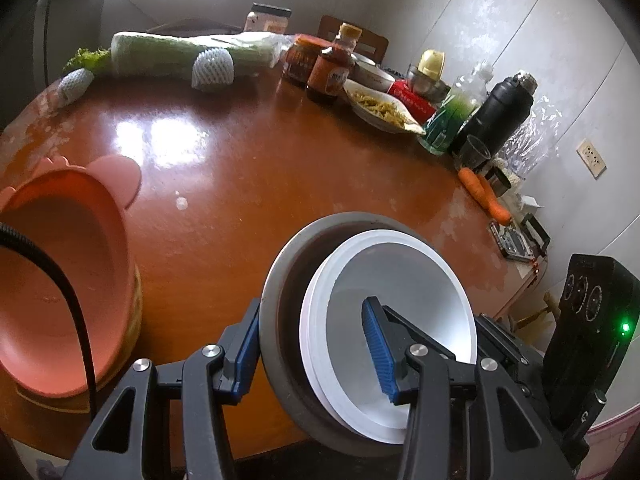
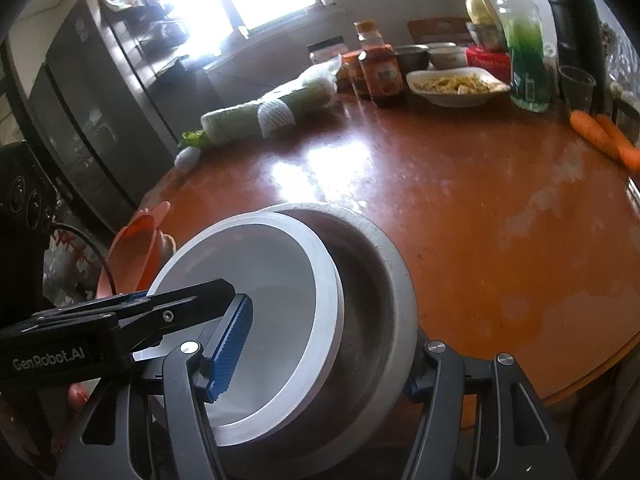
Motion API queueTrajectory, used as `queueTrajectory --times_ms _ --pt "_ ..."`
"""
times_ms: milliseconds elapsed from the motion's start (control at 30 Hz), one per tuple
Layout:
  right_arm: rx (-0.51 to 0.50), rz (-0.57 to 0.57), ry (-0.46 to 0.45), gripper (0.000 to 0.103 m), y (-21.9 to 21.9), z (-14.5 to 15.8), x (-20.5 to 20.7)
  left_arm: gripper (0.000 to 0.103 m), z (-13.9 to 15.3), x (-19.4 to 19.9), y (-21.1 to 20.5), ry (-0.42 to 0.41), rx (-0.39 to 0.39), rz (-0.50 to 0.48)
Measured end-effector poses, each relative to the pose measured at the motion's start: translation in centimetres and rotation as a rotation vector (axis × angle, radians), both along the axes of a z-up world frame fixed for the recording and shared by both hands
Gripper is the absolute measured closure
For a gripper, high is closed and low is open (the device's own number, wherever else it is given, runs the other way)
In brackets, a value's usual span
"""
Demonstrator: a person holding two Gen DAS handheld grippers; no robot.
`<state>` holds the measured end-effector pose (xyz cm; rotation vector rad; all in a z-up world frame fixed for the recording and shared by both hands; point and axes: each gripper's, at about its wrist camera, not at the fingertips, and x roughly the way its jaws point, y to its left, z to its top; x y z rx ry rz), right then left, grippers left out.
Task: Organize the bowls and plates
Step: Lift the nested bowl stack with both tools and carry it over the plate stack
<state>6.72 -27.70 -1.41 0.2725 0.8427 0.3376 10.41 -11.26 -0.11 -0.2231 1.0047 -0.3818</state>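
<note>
Bowls sit nested at the near edge of the round brown bench [image 1: 248, 168]: a white bowl [image 1: 400, 280] rests inside a larger grey bowl [image 1: 276, 280], pushed off-centre so its rim lies against one side of the grey one.

Your left tongs [image 1: 312, 344] straddle the stack from one side, one blue-padded finger outside the grey bowl's wall and the other inside the white bowl, so you are pinching both bowls together.

Your right tongs [image 2: 320, 356] come in from the opposite side. One blue pad sits inside the white bowl; the other finger is outside the grey bowl, its pad mostly hidden behind the rim. They appear to clamp the same nested pair, though the hidden contact cannot be confirmed.

To your left, at the bench edge, a pink plate [image 1: 60, 280] with ear-shaped tabs lies on top of a yellow dish [image 1: 136, 308], well apart from the bowls.

Along the far side of the bench stand a wrapped cabbage [image 1: 192, 54], sauce bottles [image 1: 332, 72], a white dish of food [image 1: 380, 110], a green bottle [image 1: 448, 120] and a black flask [image 1: 500, 108], with two carrots [image 1: 484, 192] near the edge.
</note>
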Motion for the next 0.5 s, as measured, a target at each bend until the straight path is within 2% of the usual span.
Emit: queueTrajectory --times_ms 500 --pt "-0.025 0.086 -0.075 0.04 4.8 4.5 1.2 0.055 4.1 -0.5 5.2 -0.072 -0.011 0.095"
